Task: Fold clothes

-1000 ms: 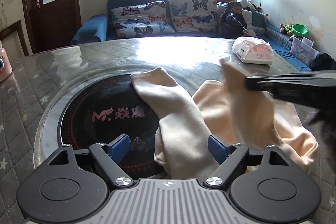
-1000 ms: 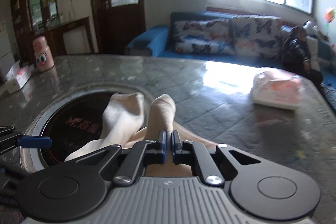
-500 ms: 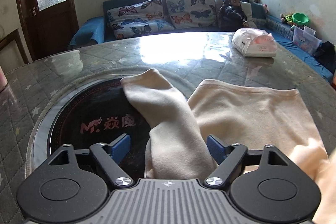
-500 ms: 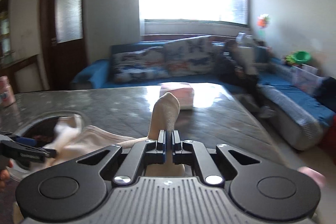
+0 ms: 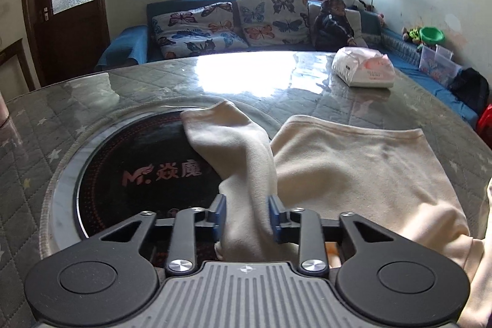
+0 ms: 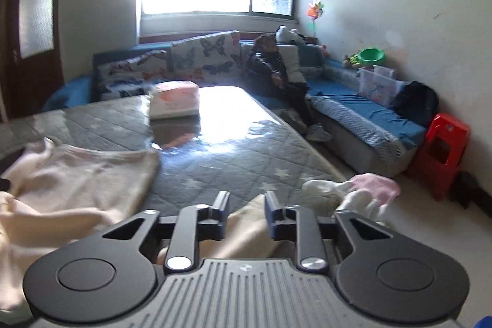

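Observation:
A cream garment (image 5: 353, 162) lies spread on the grey quilted table (image 5: 92, 100). One sleeve (image 5: 233, 143) runs over the black round hotplate (image 5: 138, 162). My left gripper (image 5: 247, 219) is partly closed, its blue pads (image 5: 219, 214) on either side of that sleeve's near end. In the right wrist view the garment (image 6: 80, 174) lies to the left. My right gripper (image 6: 246, 212) stands part open over a cream fold of cloth (image 6: 246, 232) at the table's near right edge.
A white and pink tissue pack (image 5: 364, 68) lies at the table's far right. A blue sofa with butterfly cushions (image 5: 233, 20) and a seated child (image 5: 333, 20) are behind. A red stool (image 6: 442, 143) stands on the floor right. A pink and white cloth (image 6: 366, 189) is at the table's edge.
My right gripper swung right with the other sleeve, then opened and let it go. My left gripper's jaws have narrowed around the sleeve over the hotplate.

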The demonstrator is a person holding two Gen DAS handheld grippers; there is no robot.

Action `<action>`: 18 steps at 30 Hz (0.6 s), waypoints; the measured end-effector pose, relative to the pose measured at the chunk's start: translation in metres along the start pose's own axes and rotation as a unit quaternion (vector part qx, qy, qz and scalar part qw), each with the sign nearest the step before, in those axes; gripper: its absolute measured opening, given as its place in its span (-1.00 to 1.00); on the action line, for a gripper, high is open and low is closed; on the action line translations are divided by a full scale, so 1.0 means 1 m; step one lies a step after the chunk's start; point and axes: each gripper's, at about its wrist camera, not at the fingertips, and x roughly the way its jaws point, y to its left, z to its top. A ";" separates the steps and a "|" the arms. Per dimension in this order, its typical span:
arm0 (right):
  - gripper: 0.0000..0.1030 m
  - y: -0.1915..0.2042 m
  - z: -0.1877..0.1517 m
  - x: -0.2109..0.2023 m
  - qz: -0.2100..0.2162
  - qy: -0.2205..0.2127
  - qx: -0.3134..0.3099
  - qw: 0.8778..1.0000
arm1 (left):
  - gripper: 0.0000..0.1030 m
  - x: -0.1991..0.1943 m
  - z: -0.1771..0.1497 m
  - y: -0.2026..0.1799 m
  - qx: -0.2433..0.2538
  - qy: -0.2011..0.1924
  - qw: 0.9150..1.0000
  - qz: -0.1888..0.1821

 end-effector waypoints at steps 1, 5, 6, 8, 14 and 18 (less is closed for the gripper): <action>-0.21 0.005 0.000 -0.003 0.020 -0.001 0.004 1.000 | -0.60 -0.003 -0.001 0.002 -0.003 -0.002 1.000 -0.002; 0.05 0.035 -0.007 -0.009 0.089 0.006 -0.010 0.996 | -0.78 -0.017 -0.005 0.008 -0.017 -0.014 1.000 -0.007; 0.09 0.043 -0.009 -0.009 0.107 0.010 -0.013 0.994 | -0.80 -0.021 -0.007 0.011 -0.021 -0.019 1.000 -0.007; 0.14 0.061 -0.014 -0.008 0.144 0.020 -0.024 0.989 | -0.82 -0.032 -0.010 0.016 -0.031 -0.029 0.999 -0.005; 0.35 0.103 -0.032 -0.008 0.188 0.038 -0.063 0.979 | -0.86 -0.059 -0.020 0.036 -0.046 -0.043 0.998 0.009; 0.51 0.115 -0.043 -0.007 0.193 0.045 -0.086 0.976 | -0.59 -0.064 -0.020 0.034 -0.037 -0.040 0.999 -0.004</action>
